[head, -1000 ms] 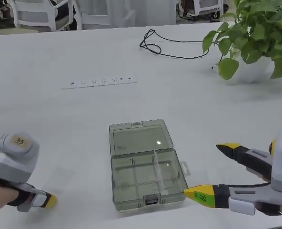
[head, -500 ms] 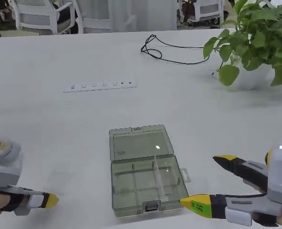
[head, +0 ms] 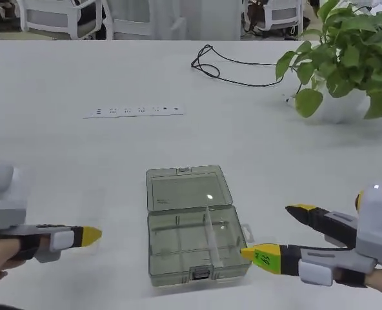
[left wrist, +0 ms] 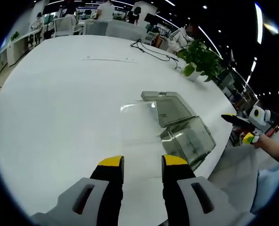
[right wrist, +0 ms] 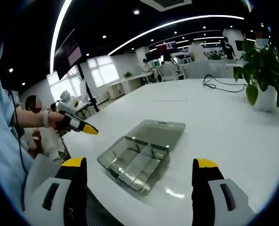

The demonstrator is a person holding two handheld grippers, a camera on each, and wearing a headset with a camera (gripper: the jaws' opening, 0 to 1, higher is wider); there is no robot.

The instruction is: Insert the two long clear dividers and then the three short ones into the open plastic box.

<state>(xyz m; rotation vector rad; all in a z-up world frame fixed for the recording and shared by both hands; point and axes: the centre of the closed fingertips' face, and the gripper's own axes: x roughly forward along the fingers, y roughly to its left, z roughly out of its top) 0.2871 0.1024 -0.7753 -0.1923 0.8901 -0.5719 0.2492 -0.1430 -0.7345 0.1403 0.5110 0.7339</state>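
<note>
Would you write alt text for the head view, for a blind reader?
An open clear plastic box lies on a white table between the left gripper and the open right gripper; a potted plant stands behind.

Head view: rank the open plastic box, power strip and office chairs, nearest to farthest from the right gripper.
From the right gripper:
1. Open plastic box, just left of its jaws.
2. Power strip, farther back, to the left.
3. Office chairs, at the very back, upper left.
</note>
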